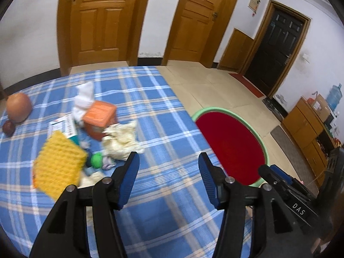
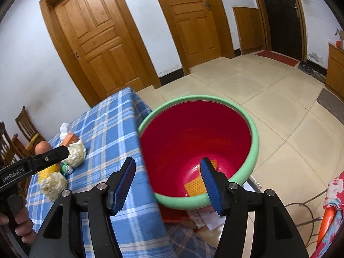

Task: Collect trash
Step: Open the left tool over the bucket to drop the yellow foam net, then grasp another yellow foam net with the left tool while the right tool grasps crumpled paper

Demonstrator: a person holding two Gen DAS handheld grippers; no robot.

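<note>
Claws: left claw (image 1: 168, 169) and right claw (image 2: 167, 176) both spread wide, nothing held.
Table (image 1: 150, 118): blue plaid cloth; trash clustered at left.
Bin (image 2: 253, 133): red, green rim, beside table edge; one yellow piece inside.
Trash: yellow sponge (image 1: 59, 167), crumpled paper (image 1: 120, 142) nearest left claw.
Step advice: straddle the paper wad, pinch it clear of the cloth.

White walls (image 1: 28, 43) are broken by two wooden doors (image 1: 101, 19) in the upper frame; a dark door (image 1: 277, 49) is set at right; beige floor tiles (image 2: 268, 99) are seen; wooden cabinets (image 1: 305, 129) are ranged at right.
</note>
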